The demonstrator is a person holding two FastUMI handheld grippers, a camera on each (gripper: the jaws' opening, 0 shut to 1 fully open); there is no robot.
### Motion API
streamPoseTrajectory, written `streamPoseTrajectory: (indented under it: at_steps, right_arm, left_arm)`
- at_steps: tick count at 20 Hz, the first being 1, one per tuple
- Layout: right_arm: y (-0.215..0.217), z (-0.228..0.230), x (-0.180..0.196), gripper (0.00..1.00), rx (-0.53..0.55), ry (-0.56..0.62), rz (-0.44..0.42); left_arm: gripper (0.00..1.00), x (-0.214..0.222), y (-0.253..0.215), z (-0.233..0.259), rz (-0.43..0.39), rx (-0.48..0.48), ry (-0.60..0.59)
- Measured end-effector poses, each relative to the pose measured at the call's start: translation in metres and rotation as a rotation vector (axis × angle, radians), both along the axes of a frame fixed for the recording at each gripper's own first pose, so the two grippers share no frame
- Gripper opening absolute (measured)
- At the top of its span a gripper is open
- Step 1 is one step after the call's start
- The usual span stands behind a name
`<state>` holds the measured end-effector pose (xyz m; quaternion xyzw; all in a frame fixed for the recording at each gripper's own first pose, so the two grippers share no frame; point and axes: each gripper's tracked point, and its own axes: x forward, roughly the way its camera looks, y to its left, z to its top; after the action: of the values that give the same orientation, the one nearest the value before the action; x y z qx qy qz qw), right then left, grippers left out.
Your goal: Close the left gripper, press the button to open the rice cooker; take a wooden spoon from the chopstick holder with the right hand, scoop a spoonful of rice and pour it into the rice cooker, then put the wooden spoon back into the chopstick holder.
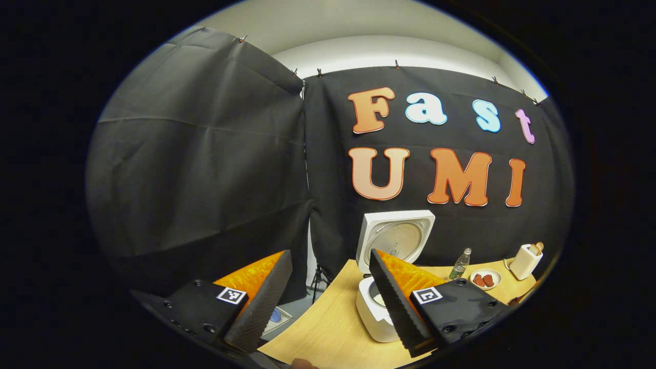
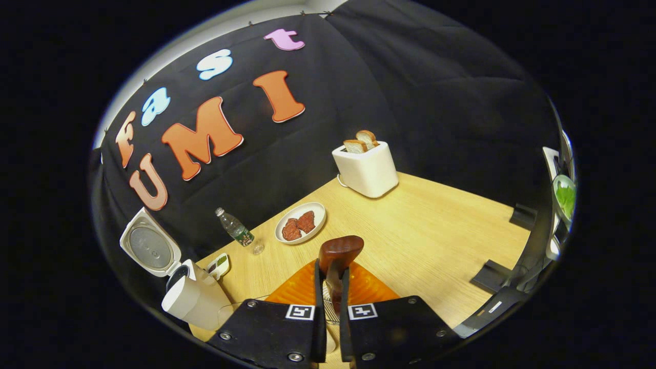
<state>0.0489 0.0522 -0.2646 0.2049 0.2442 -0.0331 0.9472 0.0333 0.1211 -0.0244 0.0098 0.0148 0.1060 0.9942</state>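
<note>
Wooden spoon (image 2: 340, 256) sits pinched between the nearly closed right gripper (image 2: 331, 287) fingers, bowl up, over the table (image 2: 435, 230). Left gripper (image 1: 328, 287) gapes wide (holding nothing) before the open-lidded rice cooker (image 1: 392, 241).

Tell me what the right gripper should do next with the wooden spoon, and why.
Probably lift it clear and carry it toward the rice. The right gripper is shut on the wooden spoon, bowl up and empty, and the rice cooker lid already stands open, so scooping seems to be what is left.
</note>
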Motion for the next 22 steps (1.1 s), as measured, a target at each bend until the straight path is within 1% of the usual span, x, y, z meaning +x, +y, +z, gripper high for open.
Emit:
streamPoseTrajectory:
  at_steps: [4,7,9,11,13,15,17,20,22]
  right_arm:
    - [0.010,0.049,-0.004,0.10,-0.049,-0.092,0.044]
    - [0.029,0.083,-0.009,0.10,-0.053,-0.165,0.091]
    - [0.045,0.095,-0.014,0.10,-0.078,-0.205,0.147]
    - [0.070,0.101,-0.018,0.10,-0.099,-0.242,0.233]
    - [0.095,0.093,-0.025,0.10,-0.118,-0.237,0.314]
    - [0.113,0.079,-0.034,0.09,-0.169,-0.234,0.372]
    - [0.126,0.062,-0.037,0.10,-0.209,-0.222,0.409]
    - [0.145,0.029,-0.038,0.10,-0.224,-0.177,0.455]
    - [0.147,0.009,-0.035,0.10,-0.273,-0.150,0.461]
  left_arm:
    - [1.00,0.001,-0.001,0.001,-0.015,-0.009,-0.010]
    - [1.00,0.001,0.000,0.001,-0.027,-0.011,-0.009]
    - [1.00,0.002,-0.002,0.003,-0.034,-0.019,-0.015]
    - [1.00,0.005,-0.001,0.004,-0.035,-0.010,-0.020]
    - [1.00,0.005,-0.001,0.000,-0.034,-0.008,-0.009]
    - [1.00,0.002,-0.001,-0.005,-0.034,-0.004,0.004]
    - [1.00,0.001,0.001,-0.008,-0.031,0.009,0.012]
    - [1.00,-0.002,0.003,-0.017,-0.023,0.027,0.035]
    - [1.00,-0.006,0.006,-0.023,-0.012,0.026,0.047]
